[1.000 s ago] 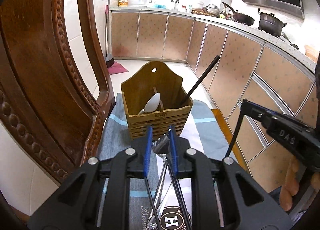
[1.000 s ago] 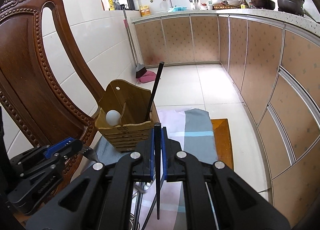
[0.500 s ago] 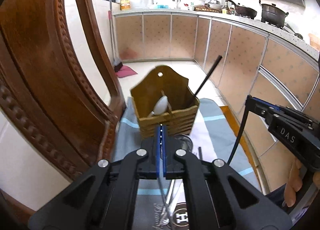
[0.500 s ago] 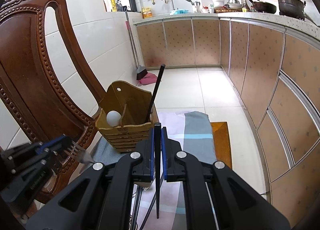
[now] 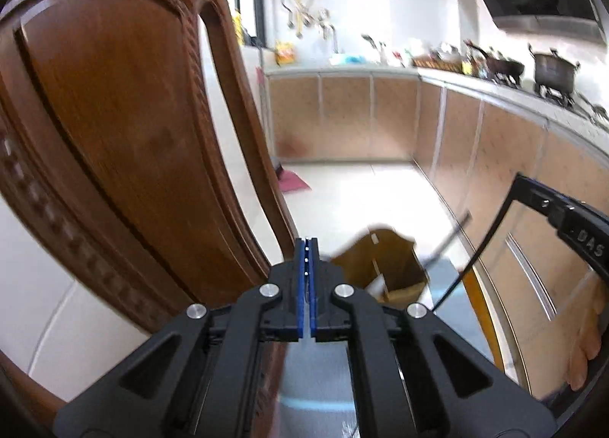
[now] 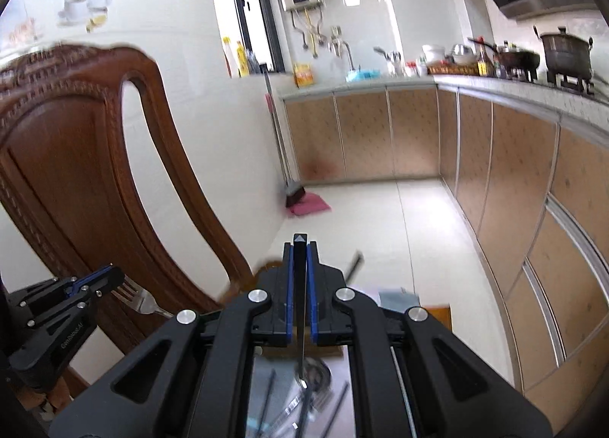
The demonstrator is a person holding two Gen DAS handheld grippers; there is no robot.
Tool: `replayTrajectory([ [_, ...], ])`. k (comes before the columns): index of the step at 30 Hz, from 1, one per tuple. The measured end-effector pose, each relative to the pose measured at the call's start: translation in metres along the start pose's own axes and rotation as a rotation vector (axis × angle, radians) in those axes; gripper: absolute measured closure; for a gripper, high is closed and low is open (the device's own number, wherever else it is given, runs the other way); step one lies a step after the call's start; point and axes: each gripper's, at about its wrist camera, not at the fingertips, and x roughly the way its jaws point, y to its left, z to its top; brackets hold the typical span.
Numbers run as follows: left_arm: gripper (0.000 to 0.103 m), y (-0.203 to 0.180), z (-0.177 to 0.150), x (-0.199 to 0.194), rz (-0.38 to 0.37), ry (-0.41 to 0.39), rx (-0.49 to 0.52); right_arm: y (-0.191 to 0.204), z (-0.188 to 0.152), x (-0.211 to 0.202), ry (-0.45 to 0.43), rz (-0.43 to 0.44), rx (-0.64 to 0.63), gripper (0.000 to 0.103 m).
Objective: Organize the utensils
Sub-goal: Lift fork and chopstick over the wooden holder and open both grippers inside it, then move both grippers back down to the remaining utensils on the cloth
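Note:
My left gripper (image 5: pixel 306 247) is shut on a metal fork; the right wrist view shows that gripper (image 6: pixel 82 285) with the fork's tines (image 6: pixel 133 295) sticking out of it. My right gripper (image 6: pixel 300 247) is shut on a black chopstick (image 6: pixel 300 308), which also shows in the left wrist view (image 5: pixel 479 247). The wooden utensil holder (image 5: pixel 384 266) sits below and right of my left gripper, with a white spoon and a black chopstick (image 5: pixel 447 240) in it. Loose utensils (image 6: pixel 304 396) lie on the cloth under my right gripper.
A carved brown wooden chair back (image 5: pixel 114 141) stands close on the left, also in the right wrist view (image 6: pixel 76 171). Kitchen cabinets (image 6: pixel 514 179) run along the right with pots on the counter. A broom (image 6: pixel 283 156) leans in the far corner.
Both grippers have risen and tilted up, so the holder sits lower in view. The left gripper closed on the fork and lifted it off the cloth.

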Motion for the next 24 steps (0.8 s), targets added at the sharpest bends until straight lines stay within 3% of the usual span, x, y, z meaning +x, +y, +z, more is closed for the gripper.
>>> replayTrajectory([
  [6,0.101,0.000,0.020,0.017,0.099,-0.035,-0.014,0.011,0.037,0.002,-0.127,-0.026,-0.002,0.096],
  [10,0.101,-0.004,0.018,0.045,0.098,0.002,-0.010,0.006,0.041,0.024,-0.155,-0.026,0.005,0.096],
  [18,0.101,-0.009,-0.012,0.103,0.088,0.092,-0.011,0.000,0.006,0.083,-0.089,-0.038,0.009,0.096],
  [24,0.101,-0.014,-0.024,0.121,0.065,0.114,-0.017,0.006,-0.015,0.104,-0.048,-0.060,-0.046,0.096],
])
